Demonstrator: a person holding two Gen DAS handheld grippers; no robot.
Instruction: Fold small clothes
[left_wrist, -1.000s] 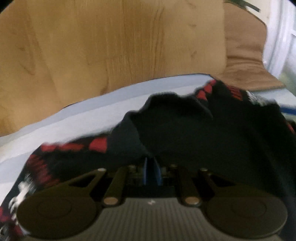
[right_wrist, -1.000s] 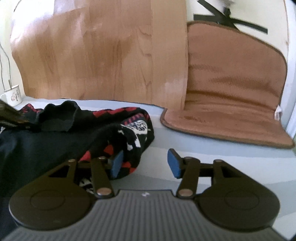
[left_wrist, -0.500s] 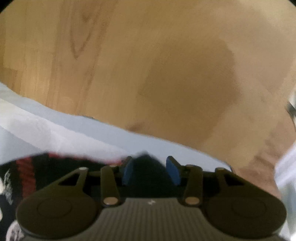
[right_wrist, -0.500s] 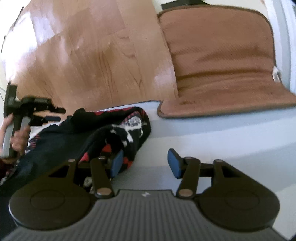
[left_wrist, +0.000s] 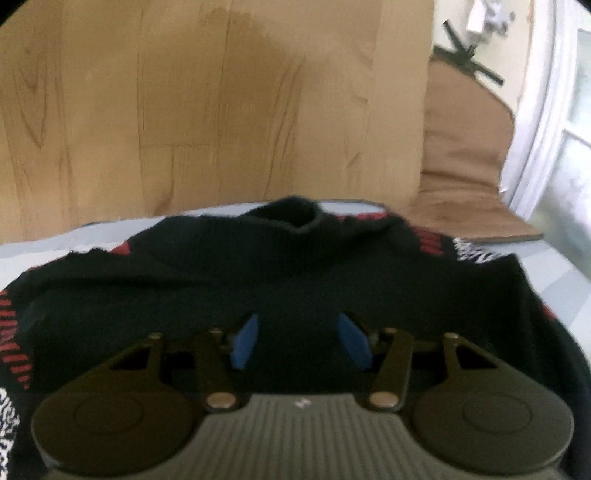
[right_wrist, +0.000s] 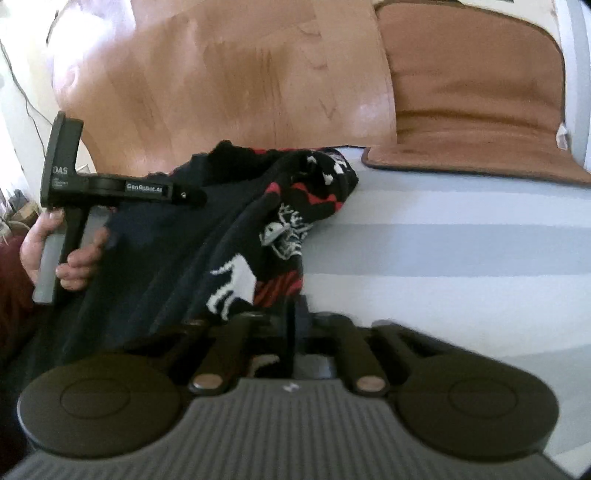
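Note:
A small black knit sweater (left_wrist: 295, 266) with red and white patterned sleeves lies spread on a pale striped sheet (right_wrist: 461, 251). Its collar points away from me in the left wrist view. My left gripper (left_wrist: 299, 341) is open, its blue pads apart just above the black body of the sweater, holding nothing. My right gripper (right_wrist: 293, 314) is shut on the sweater's (right_wrist: 177, 240) patterned right sleeve edge (right_wrist: 273, 291) near the front. The left gripper's body (right_wrist: 122, 188), held by a hand, shows in the right wrist view over the sweater's left side.
A wooden headboard (left_wrist: 221, 110) stands behind the sheet. A brown cushion (right_wrist: 472, 96) leans at the back right, also in the left wrist view (left_wrist: 465, 155). A window frame (left_wrist: 546, 122) is at the far right. The striped sheet extends to the right of the sweater.
My left gripper let go of the sweater, opened and pulled back over its body. My right gripper moved left onto the patterned sleeve edge and shut on it.

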